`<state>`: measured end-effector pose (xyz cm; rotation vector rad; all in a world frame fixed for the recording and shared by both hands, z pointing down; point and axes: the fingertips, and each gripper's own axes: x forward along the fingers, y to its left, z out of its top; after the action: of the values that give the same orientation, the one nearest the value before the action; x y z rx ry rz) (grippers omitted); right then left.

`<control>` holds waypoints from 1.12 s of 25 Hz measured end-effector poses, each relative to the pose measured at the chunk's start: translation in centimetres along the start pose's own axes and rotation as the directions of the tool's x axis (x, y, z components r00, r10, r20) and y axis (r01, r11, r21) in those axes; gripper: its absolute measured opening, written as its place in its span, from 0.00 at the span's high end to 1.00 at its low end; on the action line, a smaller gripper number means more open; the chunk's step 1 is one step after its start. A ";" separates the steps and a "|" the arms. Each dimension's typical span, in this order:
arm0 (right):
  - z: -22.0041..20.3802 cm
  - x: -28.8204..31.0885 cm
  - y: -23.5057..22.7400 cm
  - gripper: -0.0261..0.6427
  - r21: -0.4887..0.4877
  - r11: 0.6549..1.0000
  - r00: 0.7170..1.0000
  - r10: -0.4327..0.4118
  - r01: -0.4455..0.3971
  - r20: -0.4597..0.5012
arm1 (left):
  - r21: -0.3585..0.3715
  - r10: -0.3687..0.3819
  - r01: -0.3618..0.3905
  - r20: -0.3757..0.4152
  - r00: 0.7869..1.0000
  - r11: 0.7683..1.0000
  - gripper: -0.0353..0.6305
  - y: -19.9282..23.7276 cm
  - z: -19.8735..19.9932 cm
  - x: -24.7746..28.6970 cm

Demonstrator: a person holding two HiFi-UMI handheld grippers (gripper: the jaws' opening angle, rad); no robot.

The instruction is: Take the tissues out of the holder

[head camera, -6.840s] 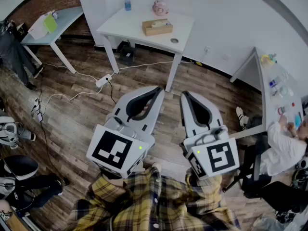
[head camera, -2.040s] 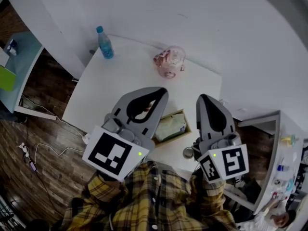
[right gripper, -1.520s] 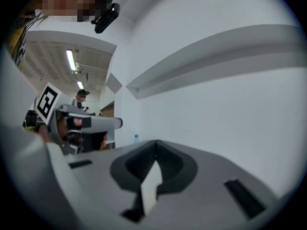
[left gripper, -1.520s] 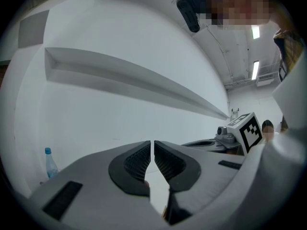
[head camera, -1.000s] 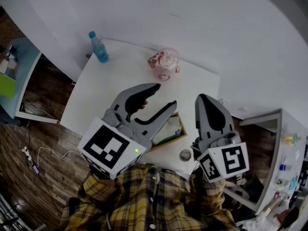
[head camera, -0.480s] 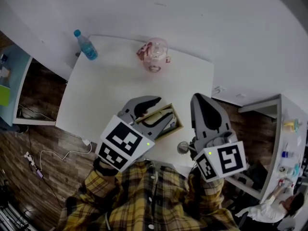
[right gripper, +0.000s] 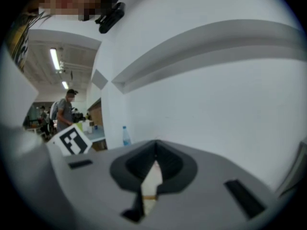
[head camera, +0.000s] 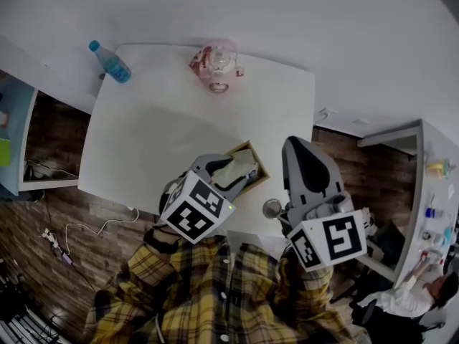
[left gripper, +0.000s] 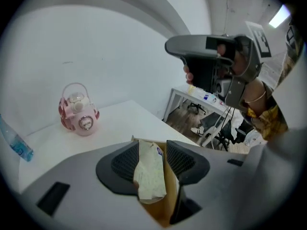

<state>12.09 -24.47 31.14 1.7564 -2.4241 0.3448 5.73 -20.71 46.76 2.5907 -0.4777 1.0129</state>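
Holder [left gripper: 163,195] sits by the surface's [head camera: 150,142] near edge, open room beyond. Left gripper [left gripper: 152,161] pinches tissues [left gripper: 149,176]; right gripper [right gripper: 154,152], pressed together, hangs beside.

Wood holder [head camera: 257,169]; crinkled paper tissues [left gripper: 149,176]; matt table [head camera: 158,131].

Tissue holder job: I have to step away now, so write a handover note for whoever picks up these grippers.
Left gripper: shut on the tissue pack.
Right gripper: shut, empty, held to the right of the holder.
Holder: near the front edge of the table; the pack is not yet clear of it.
Done: the grasp.
Left: lift the pack out.
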 end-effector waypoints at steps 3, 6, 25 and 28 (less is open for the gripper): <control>-0.9 -0.1 -0.4 0.95 0.018 1.000 1.000 -0.008 0.008 -0.018 | 0.023 -0.021 0.023 -0.067 0.998 0.999 0.66 -0.7 -1.8 1.8; -1.6 -0.1 -0.7 0.95 0.027 1.000 0.999 -0.008 0.009 -0.032 | 0.027 -0.027 0.031 -0.129 0.991 0.999 0.66 -1.0 -3.4 3.5; -4.6 0.1 -2.5 0.95 0.082 0.996 0.996 -0.019 0.026 -0.088 | -0.013 -0.037 0.035 -0.404 0.914 0.999 0.67 -0.2 -10.9 9.7; -4.9 -0.1 -2.8 0.95 0.088 0.995 0.995 -0.028 0.036 -0.094 | -0.028 -0.045 0.036 -0.411 0.910 0.999 0.69 0.0 -11.4 10.3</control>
<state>14.62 -23.98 36.12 1.7710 -2.3484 0.5271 6.12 -18.02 61.91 2.2642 -0.3191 1.4824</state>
